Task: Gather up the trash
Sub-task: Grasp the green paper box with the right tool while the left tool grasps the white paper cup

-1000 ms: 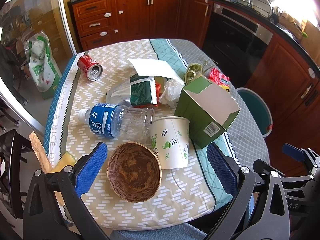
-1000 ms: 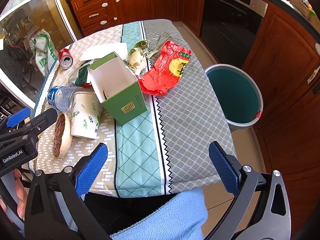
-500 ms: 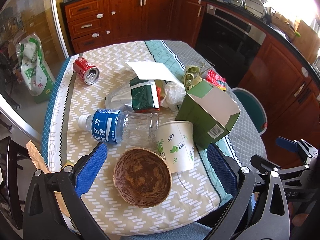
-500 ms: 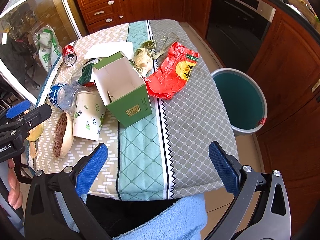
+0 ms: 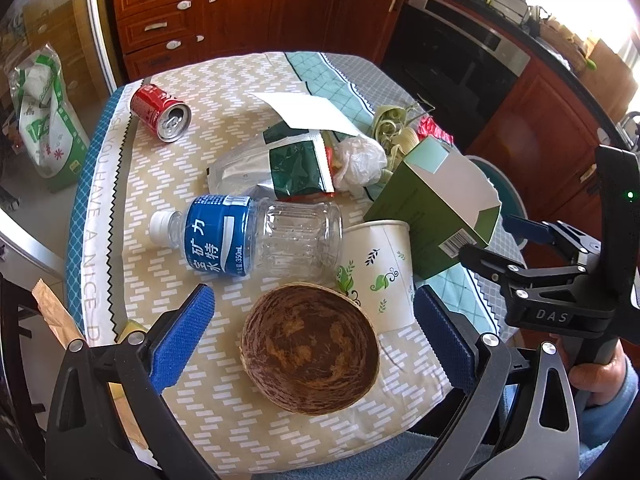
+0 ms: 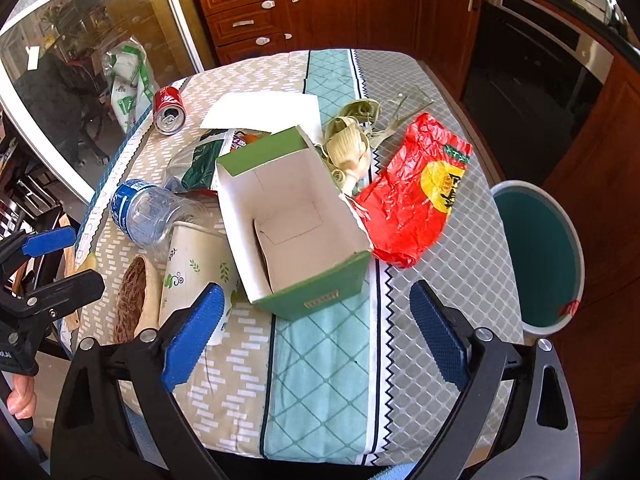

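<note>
My left gripper (image 5: 312,295) is open, hovering over a brown fibrous bowl (image 5: 310,350) at the table's near edge. Behind the bowl lie a paper cup (image 5: 380,268) and a clear water bottle (image 5: 248,240) on their sides. My right gripper (image 6: 316,290) is still wide, its jaws closing, and the near end of an open green box (image 6: 296,216) lies between its fingertips without touching the pads. A red wrapper (image 6: 416,196) and dried husks (image 6: 348,148) lie right of the box. A red can (image 5: 160,112) rests at the far left.
A teal bin (image 6: 536,256) stands on the floor right of the table (image 6: 452,296). White paper (image 5: 308,110), a green snack bag (image 5: 296,164) and a crumpled white bag (image 5: 358,158) lie mid-table. Wooden cabinets and an oven stand behind. A person's hand holds each gripper.
Both grippers have moved forward and lower over the table, so the trash looks larger. The right gripper now sits over the green box and its jaws have narrowed slightly.
</note>
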Demonstrator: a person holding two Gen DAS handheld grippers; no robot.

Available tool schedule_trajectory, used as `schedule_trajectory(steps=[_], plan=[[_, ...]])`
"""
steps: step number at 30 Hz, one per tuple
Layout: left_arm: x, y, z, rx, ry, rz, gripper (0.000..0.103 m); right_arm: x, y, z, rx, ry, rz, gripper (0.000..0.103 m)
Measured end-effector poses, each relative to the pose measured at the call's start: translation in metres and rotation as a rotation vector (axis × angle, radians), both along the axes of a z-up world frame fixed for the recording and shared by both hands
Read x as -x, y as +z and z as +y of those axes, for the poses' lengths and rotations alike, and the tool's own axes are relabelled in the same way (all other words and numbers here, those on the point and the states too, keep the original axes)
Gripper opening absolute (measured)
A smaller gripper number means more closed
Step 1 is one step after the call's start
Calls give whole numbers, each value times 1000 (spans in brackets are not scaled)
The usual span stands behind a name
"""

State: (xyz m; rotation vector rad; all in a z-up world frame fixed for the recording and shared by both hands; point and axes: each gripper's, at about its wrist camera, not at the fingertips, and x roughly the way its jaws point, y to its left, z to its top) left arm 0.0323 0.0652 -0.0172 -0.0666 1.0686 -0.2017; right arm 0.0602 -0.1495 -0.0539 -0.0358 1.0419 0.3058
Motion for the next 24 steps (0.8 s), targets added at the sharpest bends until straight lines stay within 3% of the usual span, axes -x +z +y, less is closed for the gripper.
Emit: schedule_trajectory(steps=[3,5,8,9,15,18,24], plan=[[-4,-5,-8,-17,-29,16,99,-7,-9,1,-27,15,20,63],[-6,-8,-15,-24,-49,25,99,-5,-7,1,-43,18,5,58],[-9,-13,-28,-43,-85,36,99,-4,-3,-6,-90,8,20,57],[-9,-14,-33,-50,-100,38,96,-2,3,-17,-144,-18,32,57],[-12,-23,-63,-50,-185,92,79,11,22,-40,-197,-51,-4,57],[-16,-31,-74,-47,-203,125,79,20,28,-54,-204,-67,-19,57],[-26,-50,-94,-72,-215,175,79,35,15,-84,-218,-105,36,58]])
